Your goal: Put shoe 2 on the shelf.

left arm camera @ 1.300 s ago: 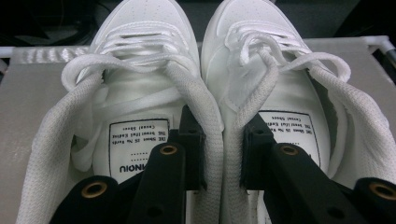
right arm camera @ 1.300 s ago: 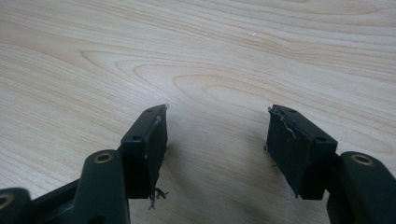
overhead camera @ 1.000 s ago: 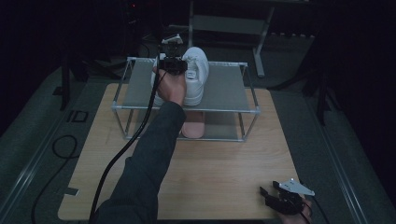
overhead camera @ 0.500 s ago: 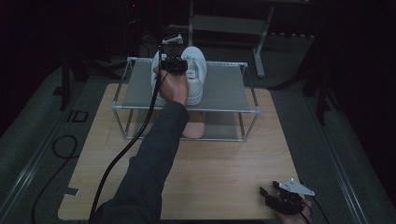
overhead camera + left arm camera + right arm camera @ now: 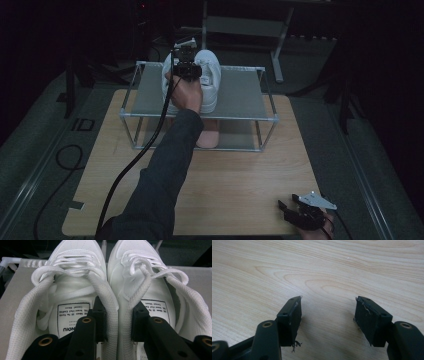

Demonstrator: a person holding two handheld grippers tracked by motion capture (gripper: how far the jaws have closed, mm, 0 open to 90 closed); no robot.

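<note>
The pair of white shoes stands side by side on the top shelf of a metal rack at the far side of the tabletop, toes pointing away from the person. The left gripper is over their heel ends, held in the left hand with the arm stretched across the tabletop. In the left gripper view its two jaws reach down into the shoes, one inside each: one jaw in the left shoe, the other in the right shoe, with the two inner collar walls that touch each other between them. The jaws have just been opening, and a small gap shows between the pads and the collar walls, so they no longer pinch the walls. A pinkish thing lies on the lower level of the rack. The right gripper rests low at the near right corner of the tabletop, jaws spread wide with bare wood between them
</note>
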